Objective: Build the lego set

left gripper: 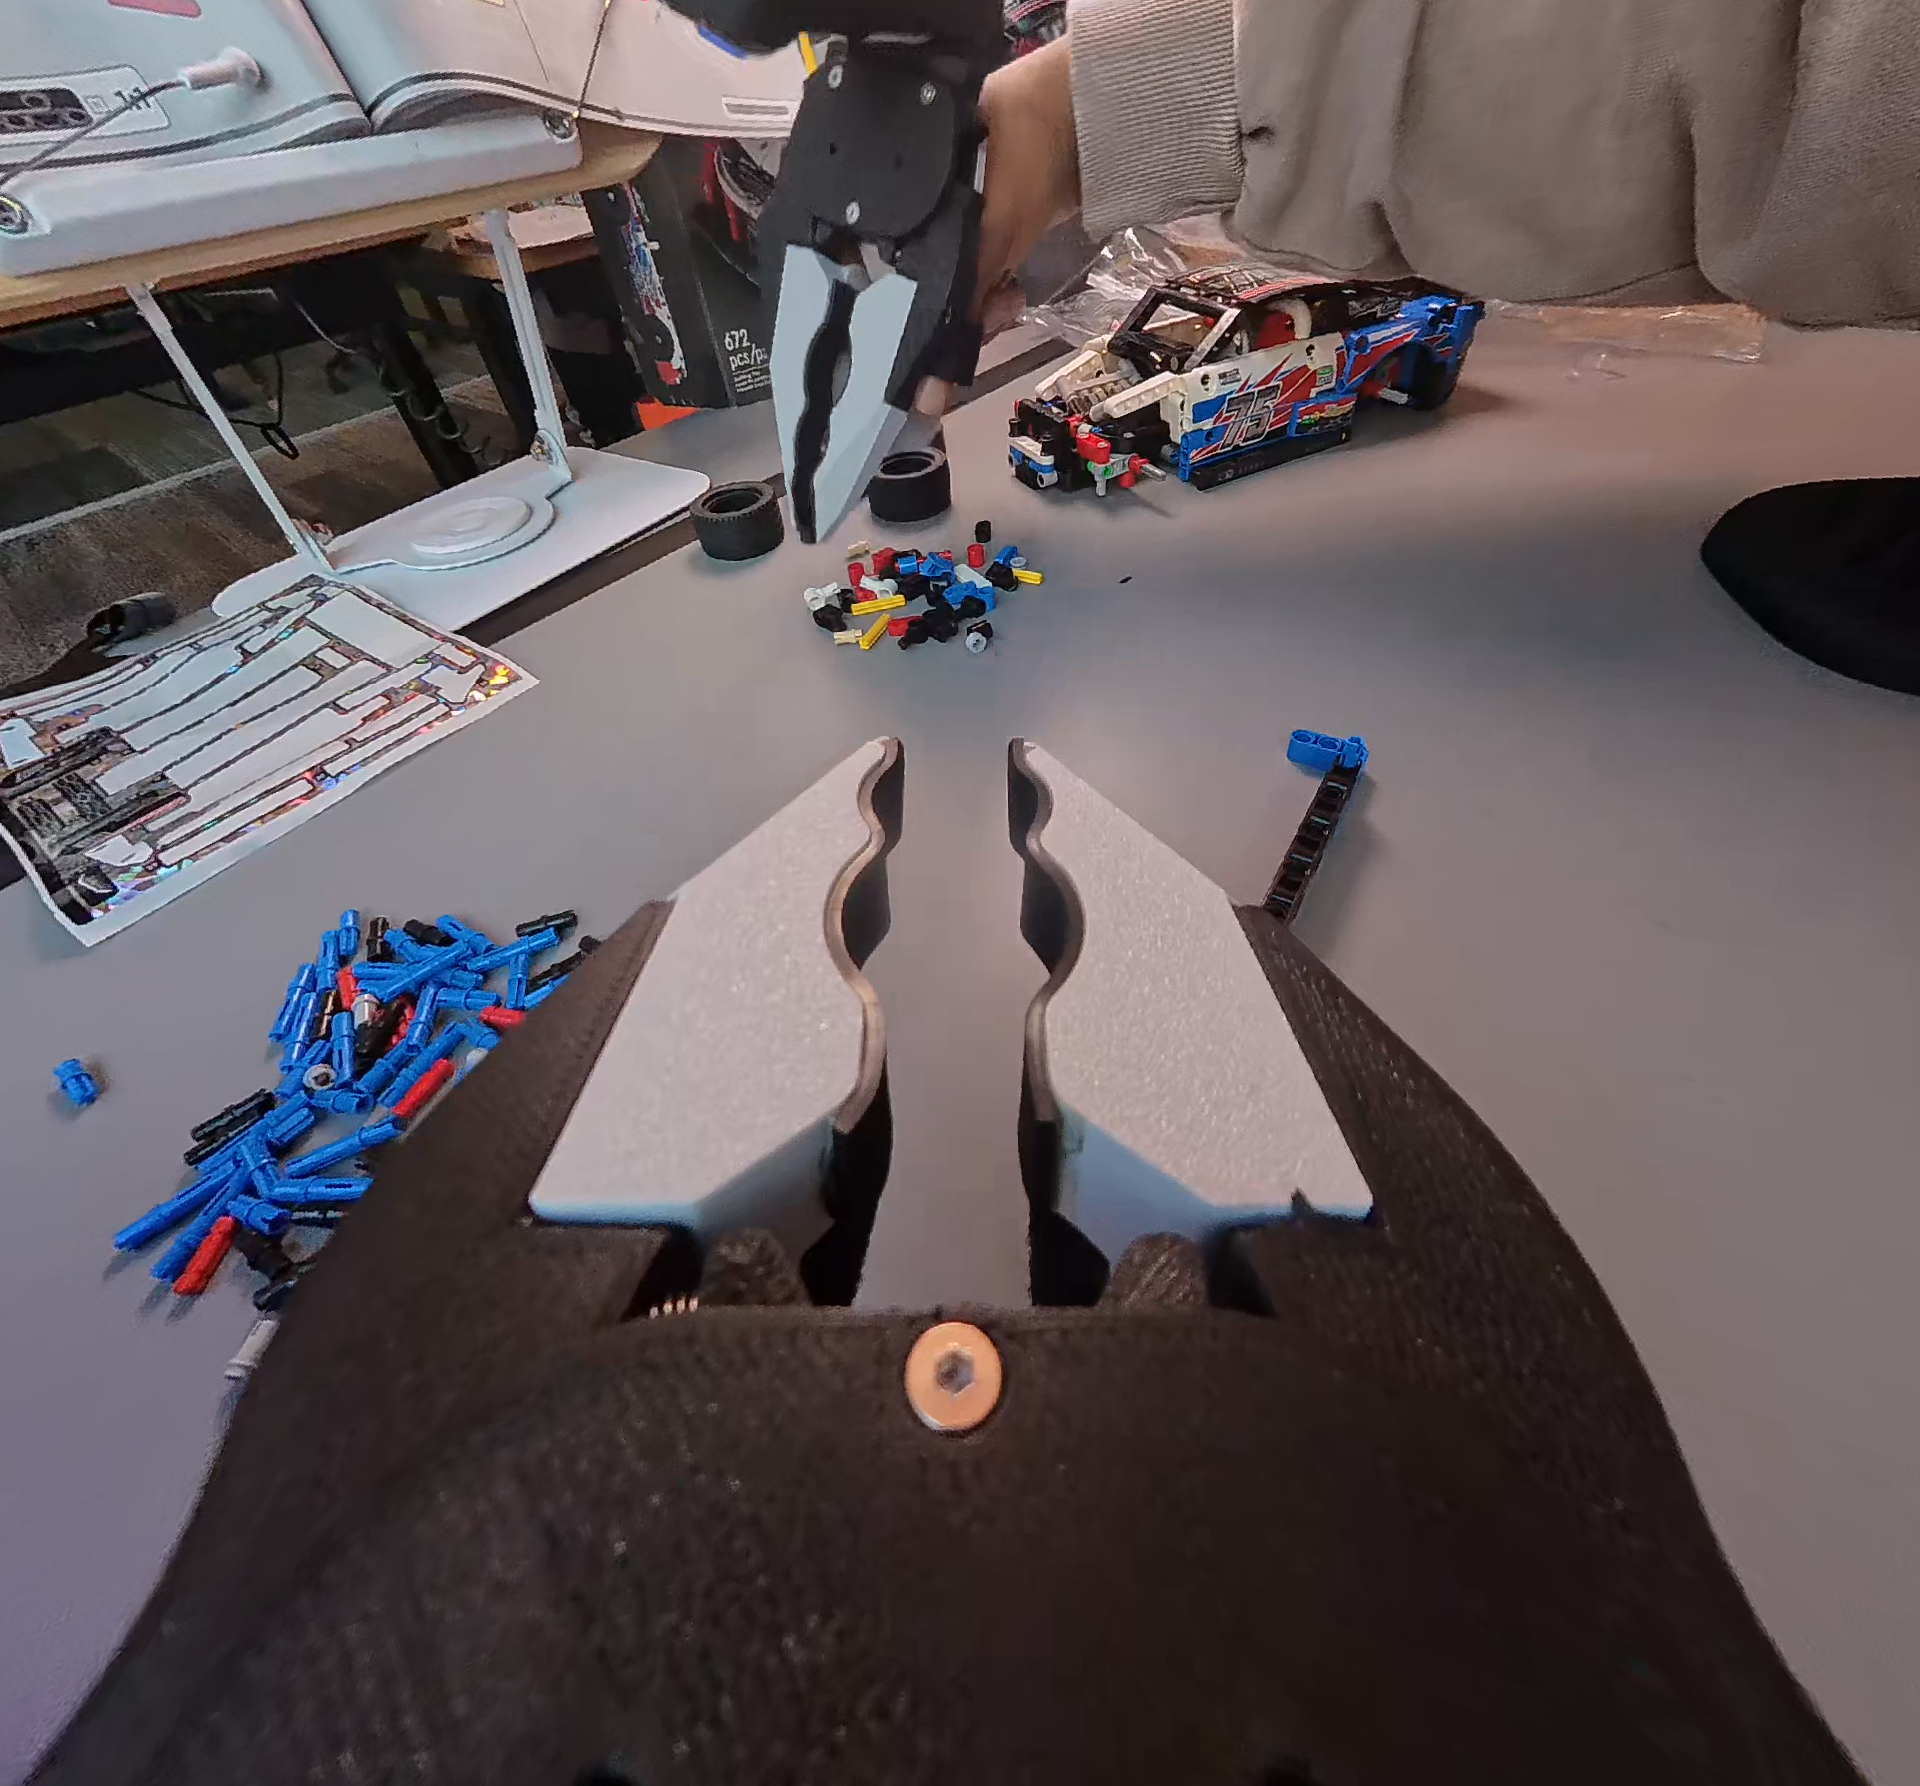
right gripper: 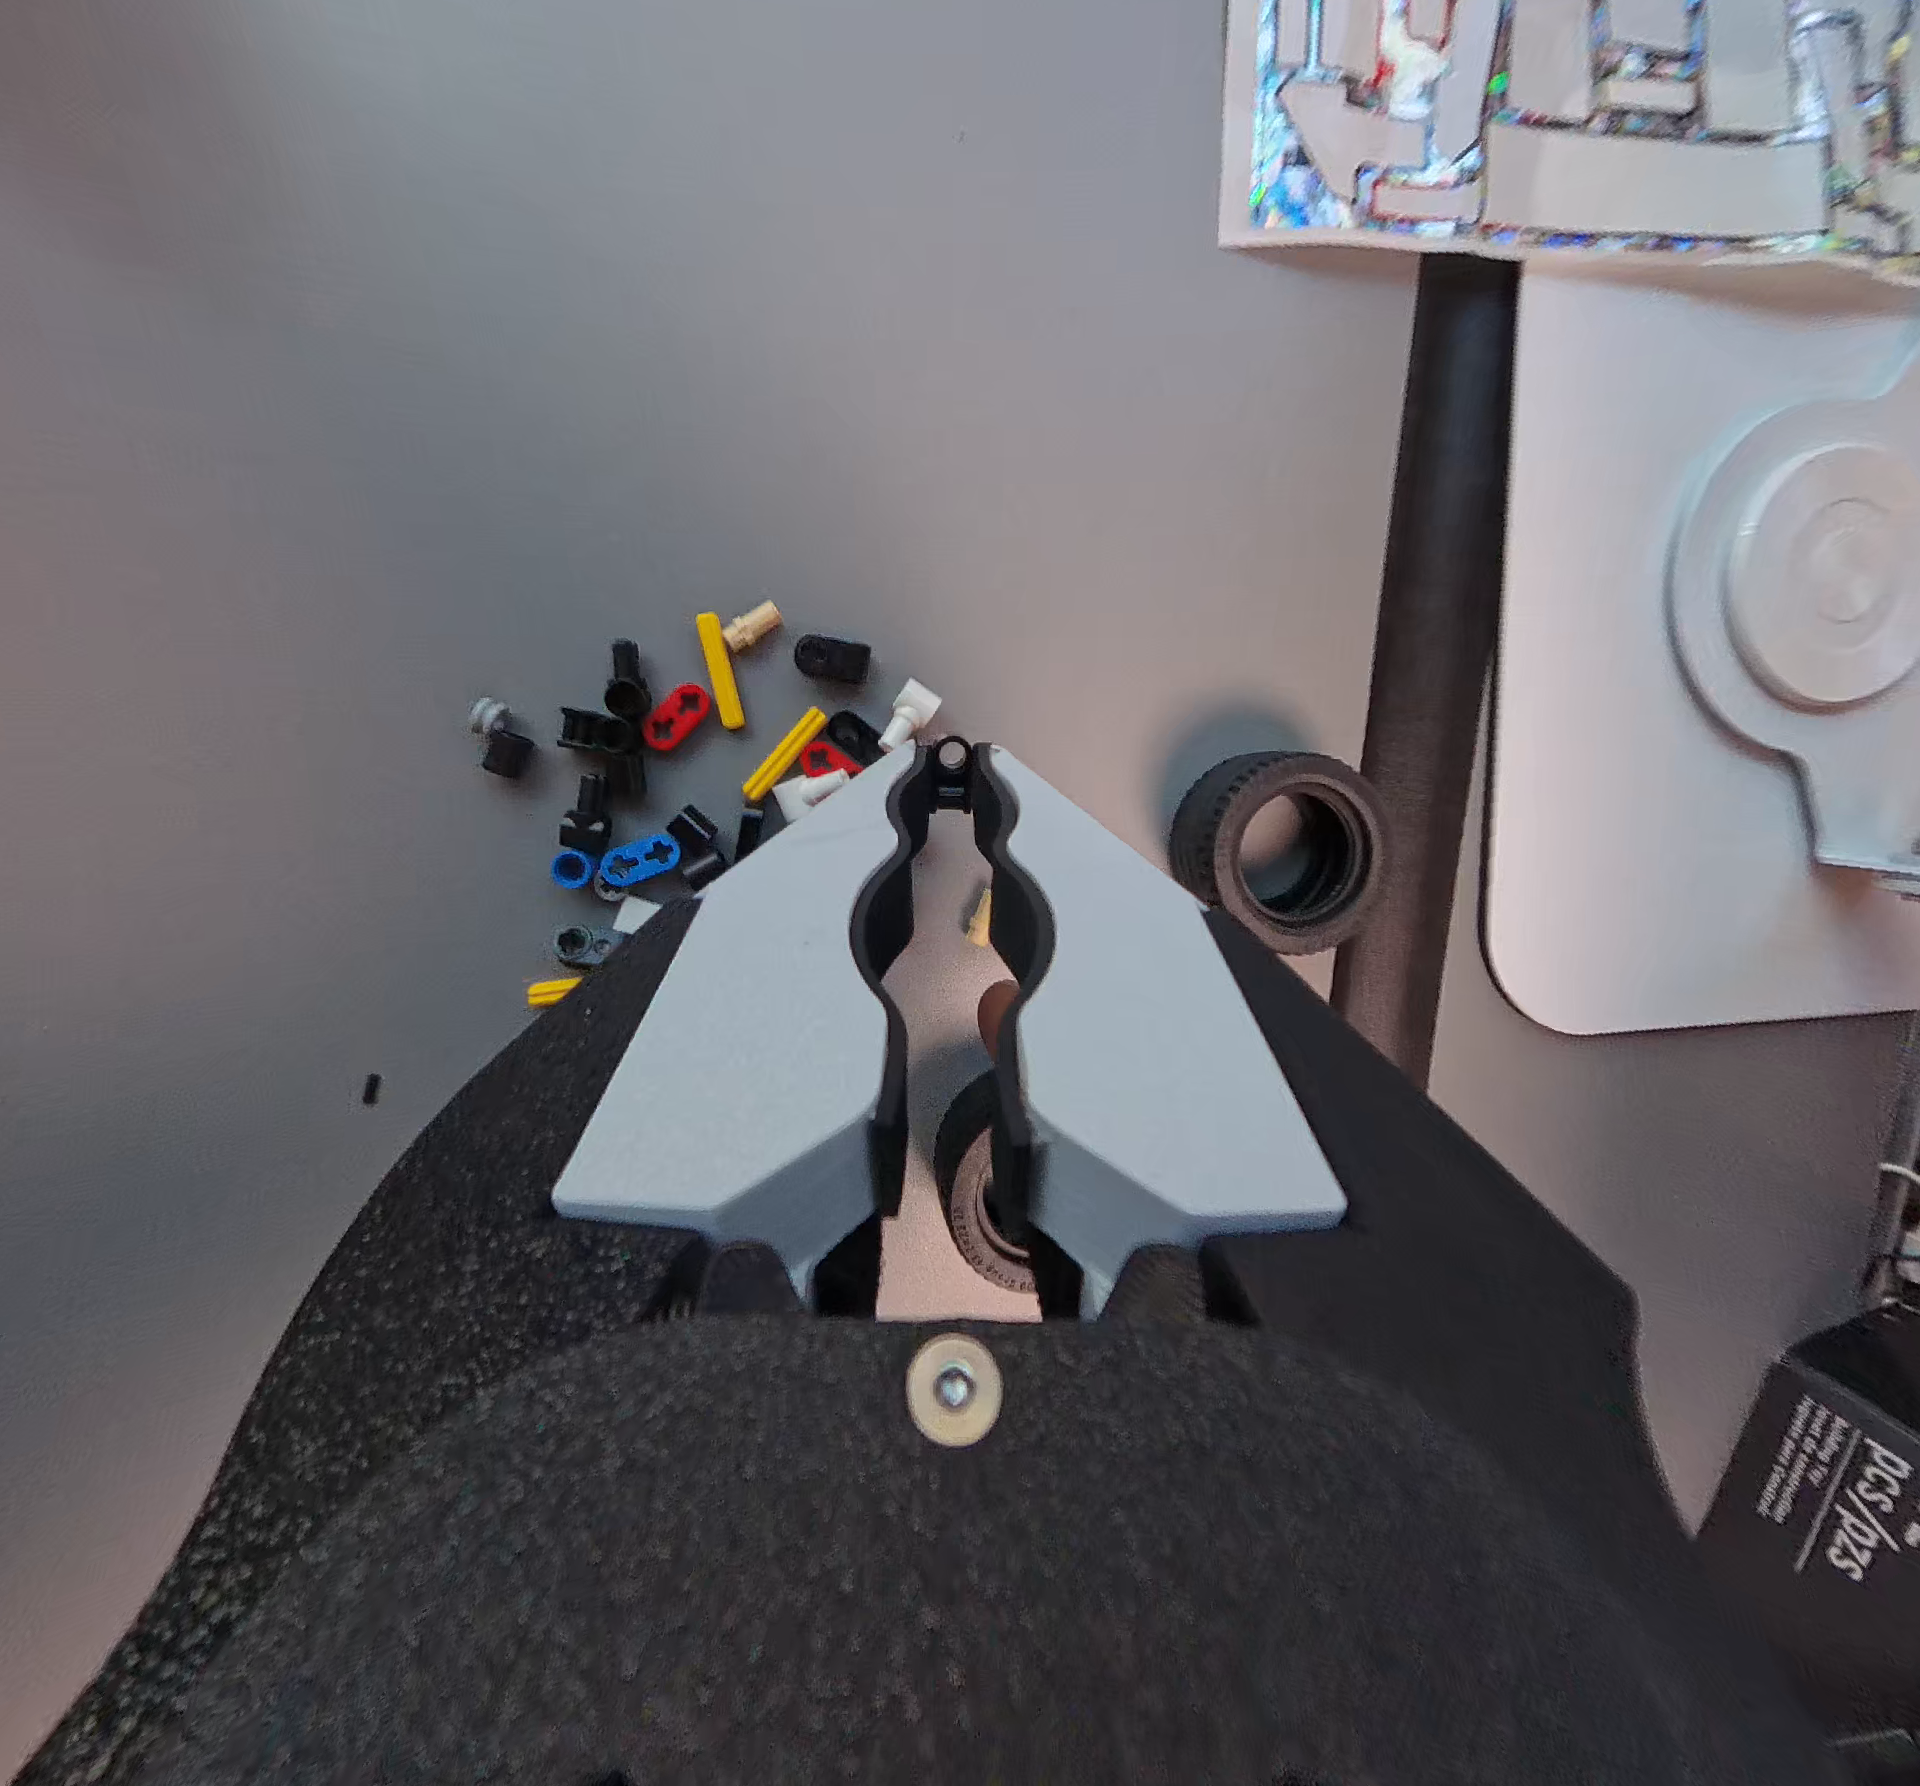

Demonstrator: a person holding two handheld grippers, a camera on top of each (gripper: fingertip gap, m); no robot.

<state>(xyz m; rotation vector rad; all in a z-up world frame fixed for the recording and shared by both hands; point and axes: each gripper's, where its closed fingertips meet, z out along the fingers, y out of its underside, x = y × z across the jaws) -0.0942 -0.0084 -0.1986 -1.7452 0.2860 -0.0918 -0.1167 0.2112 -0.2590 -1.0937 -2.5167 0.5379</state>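
Observation:
My right gripper (right gripper: 951, 757) is shut on a small black pin (right gripper: 950, 766) at its tips, above a pile of small mixed pieces (right gripper: 686, 749). In the left wrist view it (left gripper: 816, 531) hangs tips-down over that pile (left gripper: 920, 593), between two black tyres (left gripper: 738, 521). My left gripper (left gripper: 956, 749) is open and empty, low over the grey table. A black beam with a blue connector (left gripper: 1320, 801) lies just right of its right finger. A heap of blue, black and red pins (left gripper: 343, 1061) lies to its left. The built race car (left gripper: 1236, 386) stands at the far right.
A sticker sheet (left gripper: 229, 739) lies at the left, next to the white base (left gripper: 520, 521) of the stand with the open instruction booklet (left gripper: 312, 1). A black tyre (right gripper: 1283, 869) lies right of my right gripper. A person's sleeve (left gripper: 1558, 74) reaches in from the upper right. A black box (right gripper: 1829, 1508) stands nearby. Tip to tip, the grippers are about 25 cm apart. The built race car (left gripper: 1236, 386) lies around 20 cm away from my right fingertips.

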